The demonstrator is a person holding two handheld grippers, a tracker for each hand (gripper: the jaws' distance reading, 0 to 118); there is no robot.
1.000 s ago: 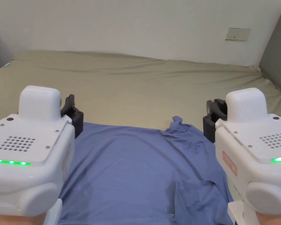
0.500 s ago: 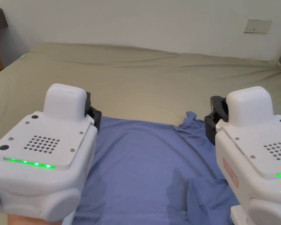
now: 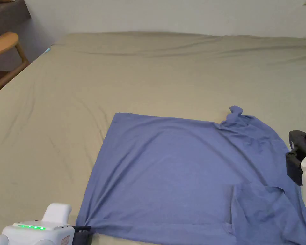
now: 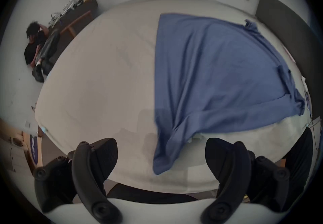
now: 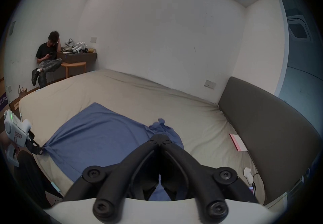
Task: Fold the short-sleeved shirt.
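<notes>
On bed [image 3: 168, 76] — blue shirt [image 3: 181, 172] flat; L gripper [image 4: 160, 161] released, R gripper [image 5: 160, 137] clenched, empty.

A wide bed with a wrinkled olive-beige fitted sheet [image 3: 155, 79] stands against a plain white wall [image 5: 166, 35]. A dark grey padded headboard [image 5: 267, 131] runs along its right edge. Past the far left corner stand a round light wooden stool [image 5: 74, 67] and a dark brown cabinet [image 5: 78, 57] with white clutter on top. A person in dark clothes [image 5: 46, 60] sits there. A white socket plate [image 5: 209, 84] sits low on the wall.
</notes>
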